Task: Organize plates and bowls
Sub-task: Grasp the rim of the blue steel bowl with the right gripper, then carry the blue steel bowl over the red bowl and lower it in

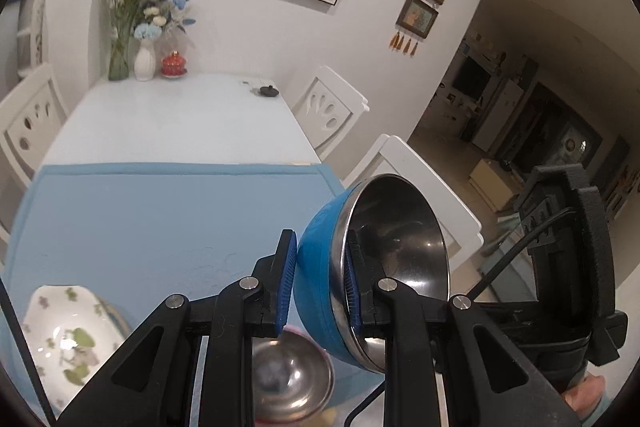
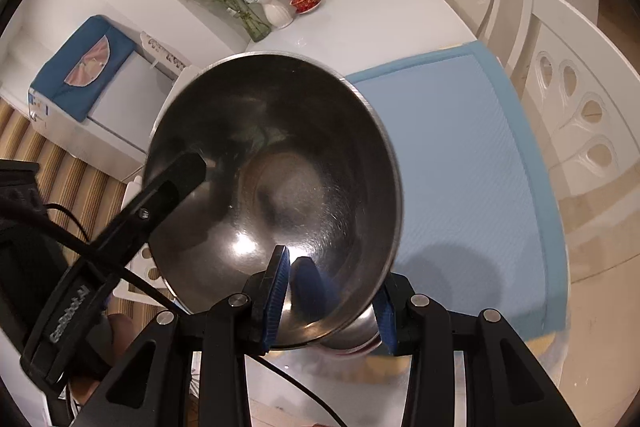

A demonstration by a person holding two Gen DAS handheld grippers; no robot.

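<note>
A blue bowl with a steel inside (image 1: 320,287) is tipped on edge in the air above the blue mat (image 1: 160,227). My left gripper (image 1: 318,291) is shut on its wall, one pad outside, one inside. The same bowl fills the right wrist view (image 2: 280,187). My right gripper (image 2: 328,303) has one pad inside the bowl's near rim and one beyond it, apparently shut on it. A pink bowl with a steel inside (image 1: 292,379) stands below. A floral white dish (image 1: 68,339) sits at the mat's near left.
Vases of flowers (image 1: 136,27), a red lidded cup (image 1: 173,65) and a small dark object (image 1: 269,91) stand at the white table's far end. White chairs (image 1: 336,107) line the right side, another chair (image 1: 28,123) the left.
</note>
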